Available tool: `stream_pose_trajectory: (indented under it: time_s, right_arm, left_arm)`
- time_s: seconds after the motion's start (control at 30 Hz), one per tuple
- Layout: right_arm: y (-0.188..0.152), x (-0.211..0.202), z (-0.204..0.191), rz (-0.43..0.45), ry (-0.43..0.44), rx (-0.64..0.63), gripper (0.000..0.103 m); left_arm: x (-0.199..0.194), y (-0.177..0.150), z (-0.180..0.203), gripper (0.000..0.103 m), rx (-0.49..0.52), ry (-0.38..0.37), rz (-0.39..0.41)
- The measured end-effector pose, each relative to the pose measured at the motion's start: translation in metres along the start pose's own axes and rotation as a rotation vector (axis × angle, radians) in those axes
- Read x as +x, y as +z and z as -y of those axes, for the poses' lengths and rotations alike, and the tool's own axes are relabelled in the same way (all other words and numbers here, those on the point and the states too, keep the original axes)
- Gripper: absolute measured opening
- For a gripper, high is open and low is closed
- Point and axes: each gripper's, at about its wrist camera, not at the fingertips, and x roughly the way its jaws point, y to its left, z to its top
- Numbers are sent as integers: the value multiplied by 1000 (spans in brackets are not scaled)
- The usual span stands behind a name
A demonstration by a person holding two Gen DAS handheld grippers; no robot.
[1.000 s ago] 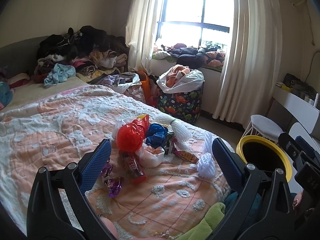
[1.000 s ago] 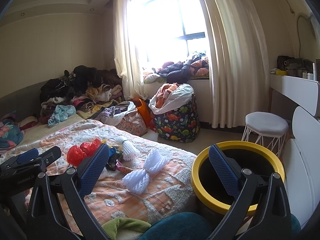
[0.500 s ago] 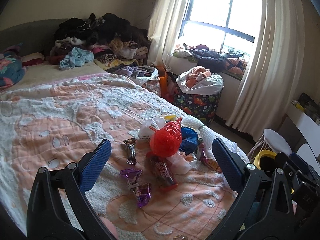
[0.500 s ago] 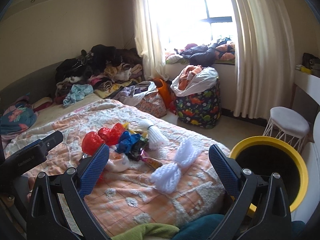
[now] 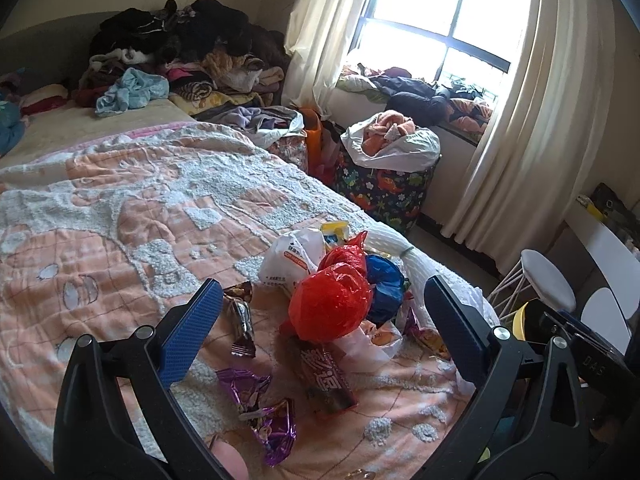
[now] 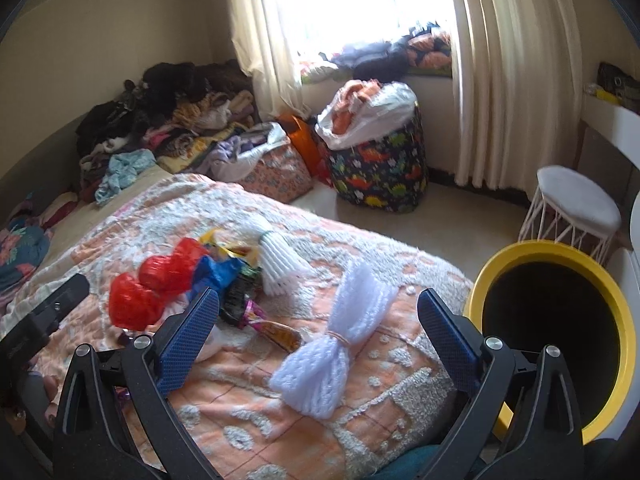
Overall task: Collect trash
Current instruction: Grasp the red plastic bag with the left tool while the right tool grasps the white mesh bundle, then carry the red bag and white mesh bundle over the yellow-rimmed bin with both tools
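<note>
Bedroom, rubbish heap on bed, both views.

Change since a second ago: both cameras have swung from the bin toward the heap and dropped lower over it. In the left view the bin has slid almost out at the right edge, and the wrappers now fill the space between the fingers. In the right view the bin has moved from centre to the right side.

Left tongs (image 5: 320, 334): spread wide, holding nothing, hovering over the near wrappers.
Right tongs (image 6: 318, 338): spread wide, holding nothing, framing the white yarn bundle (image 6: 340, 336).

Rubbish, all lying on the bed (image 5: 120, 208):
- red plastic bag (image 5: 330, 300), crumpled, top of heap
- blue bag (image 5: 384, 286), touching the red one
- white snack bag (image 5: 292, 258), behind the red one
- dark snack packet (image 5: 324, 376), partly under the red bag
- purple foil wrapper (image 5: 262, 412), nearest the left tongs
- small brown wrapper (image 5: 240, 326), just beside the left finger
- white fringed bundle (image 6: 280, 264), far side of heap; rubbish or not, hard to say

Yellow-rimmed bin (image 6: 556, 328): on the floor beside the bed's corner; it looks empty, though the inside is too dark to be sure.

Reading: approach under way, nothing collected yet. The left tongs look bound for the purple wrapper or the dark packet, the right for the yarn bundle.
</note>
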Motion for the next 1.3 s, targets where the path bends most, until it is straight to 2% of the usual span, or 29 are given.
stream_pose_trajectory:
  time_s: [0.17,0.4,0.57,0.6,0.67,0.73,0.83,1.07,1.3]
  right_arm:
    - [-4,36,16,-110,-56,47,97]
    - [-8,79,30,-228,-44,114,96]
    - [-12,102,38,-293,19,201,71]
    - [-13,104,37,-305,30,209,66]
    - [-16,110,38,-330,56,214,37]
    - [-18,106,39,-320,79,215,33]
    - [-16,90,42,-273,121,219,31]
    - [-8,51,60,-189,186,255,31]
    - [3,14,87,-115,175,276,31]
  left_arm:
    - [24,2,5,93,2,-12,-55]
    - [52,3,4,92,-23,9,-129]
    - [61,-2,4,78,-37,7,-167]
    - [62,-2,4,72,-39,4,-174]
    - [64,-4,4,60,-42,9,-182]
    - [64,-5,5,33,-37,18,-186]
    - [58,-2,9,25,-26,22,-170]
    - [28,10,29,22,-21,-45,-86]
    - [14,17,67,22,25,-130,-57]
